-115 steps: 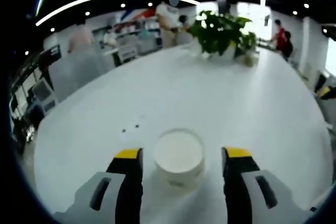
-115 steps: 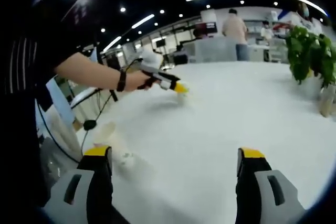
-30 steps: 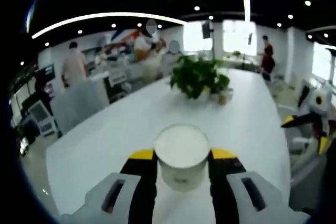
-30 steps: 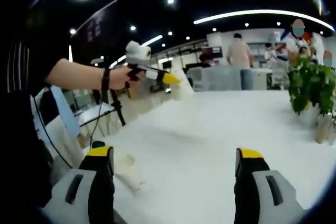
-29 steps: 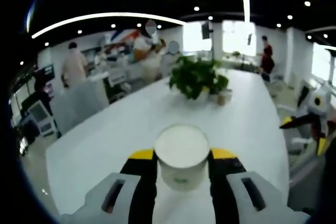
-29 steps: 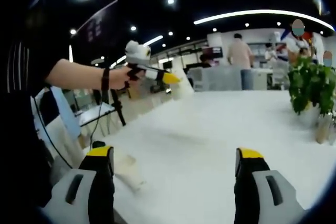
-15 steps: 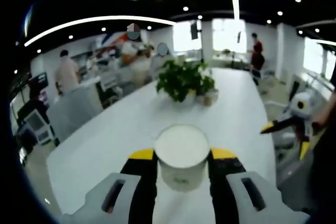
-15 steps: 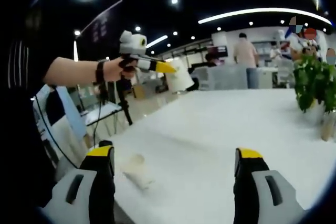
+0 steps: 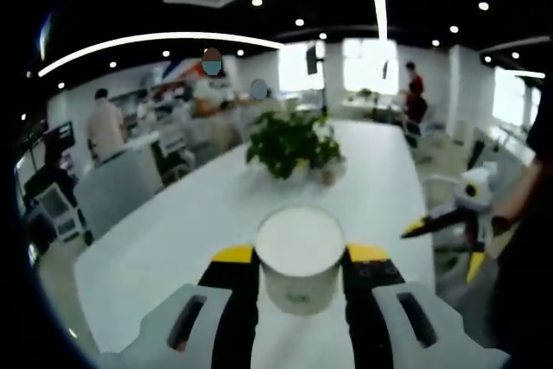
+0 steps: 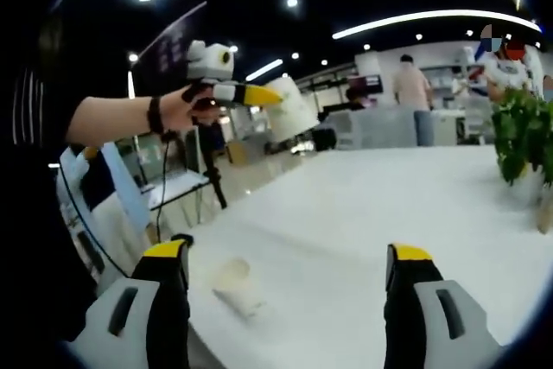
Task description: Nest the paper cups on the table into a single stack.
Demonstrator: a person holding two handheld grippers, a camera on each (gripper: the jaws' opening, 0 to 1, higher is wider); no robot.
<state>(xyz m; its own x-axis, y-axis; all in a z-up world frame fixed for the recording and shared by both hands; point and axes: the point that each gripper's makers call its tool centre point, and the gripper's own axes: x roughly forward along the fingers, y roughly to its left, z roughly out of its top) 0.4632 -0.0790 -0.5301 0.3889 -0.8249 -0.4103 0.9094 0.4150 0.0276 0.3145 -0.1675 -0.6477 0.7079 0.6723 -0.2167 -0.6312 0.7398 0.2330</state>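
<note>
**A:** White table (image 9: 207, 213) in an open office, potted plant (image 9: 289, 140) at the far end, people in the background. Status?

**B:** Left gripper (image 9: 300, 257) has its jaws closed on an upright paper cup (image 9: 300, 252), held up off the table. In the right gripper view it sits high at upper left (image 10: 259, 95), cup (image 10: 292, 110) at its tip. Right gripper (image 10: 285, 261) is wide open, holding nothing.

**A:** Second cup?

**B:** Lying on its side (image 10: 235, 284) near the table's near edge, just beside the right gripper's left jaw, between the two jaws but off-centre.

**A:** Risks?

**B:** My read: it's tipped, so a closing jaw could roll it off the edge or crush the thin wall. Nesting also needs both cups coaxial; a tilted one would jam on the rim.
</note>
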